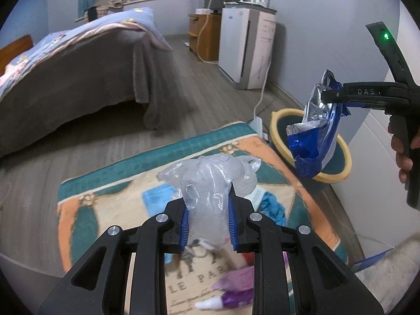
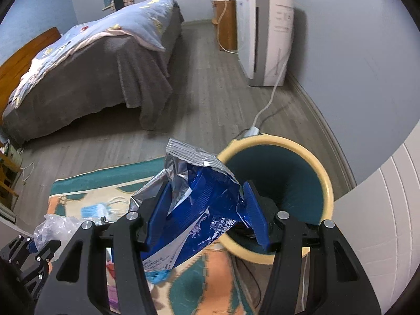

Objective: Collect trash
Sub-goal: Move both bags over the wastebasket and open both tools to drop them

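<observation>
Bedroom floor had a rug (image 1: 110,199) beside a bin (image 2: 325,181). 2 bits of trash were up: the right gripper (image 2: 207,210) pinched a wrapper (image 2: 194,210) by the rim, the left gripper (image 1: 208,210) a bag (image 1: 210,181). Next, I think, the wrapper needed to be over the bin, then dropped.

1. The rug (image 1: 110,202) carries "LE PAR", cut off, near its nearest edge.
2. The right tool (image 1: 331,96) bears "DAS" on its side, then runs out of view.
3. The blue foil bag (image 2: 194,218) shows "CLEANING"; its other print is too small to read.
</observation>
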### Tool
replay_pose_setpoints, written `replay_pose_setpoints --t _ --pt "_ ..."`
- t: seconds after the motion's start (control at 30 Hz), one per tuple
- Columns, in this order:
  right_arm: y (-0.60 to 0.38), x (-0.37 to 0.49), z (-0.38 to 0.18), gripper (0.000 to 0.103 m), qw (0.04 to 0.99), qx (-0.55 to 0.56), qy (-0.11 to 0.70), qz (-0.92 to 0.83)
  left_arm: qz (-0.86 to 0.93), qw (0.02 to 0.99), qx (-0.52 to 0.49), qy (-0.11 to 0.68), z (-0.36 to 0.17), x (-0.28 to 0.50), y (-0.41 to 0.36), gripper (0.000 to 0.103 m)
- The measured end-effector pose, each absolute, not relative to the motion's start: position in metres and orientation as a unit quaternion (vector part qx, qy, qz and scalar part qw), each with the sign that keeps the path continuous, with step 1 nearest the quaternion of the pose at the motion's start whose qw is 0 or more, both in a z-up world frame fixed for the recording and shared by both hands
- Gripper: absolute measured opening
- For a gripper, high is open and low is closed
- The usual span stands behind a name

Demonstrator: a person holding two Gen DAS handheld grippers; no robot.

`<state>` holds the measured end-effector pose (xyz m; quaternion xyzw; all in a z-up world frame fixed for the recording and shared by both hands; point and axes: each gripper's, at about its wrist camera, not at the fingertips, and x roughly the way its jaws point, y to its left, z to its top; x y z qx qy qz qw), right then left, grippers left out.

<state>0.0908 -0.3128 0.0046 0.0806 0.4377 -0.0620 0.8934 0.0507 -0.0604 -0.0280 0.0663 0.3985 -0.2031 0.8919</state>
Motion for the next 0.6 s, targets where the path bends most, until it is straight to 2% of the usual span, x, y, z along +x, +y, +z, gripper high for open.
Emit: replay_pose_setpoints --t 0.47,0.6 --pt "-0.406 0.085 -0.018 0.056 0.875 0.125 0.440 -0.156 -0.271 0.870 0.097 0.401 -0.037 0.072 -0.158 0.025" --pt "-0.421 0.084 -0.024 0.056 0.873 0.099 0.434 -0.198 -0.286 0.863 0.106 0.403 -0.041 0.082 -0.184 0.025"
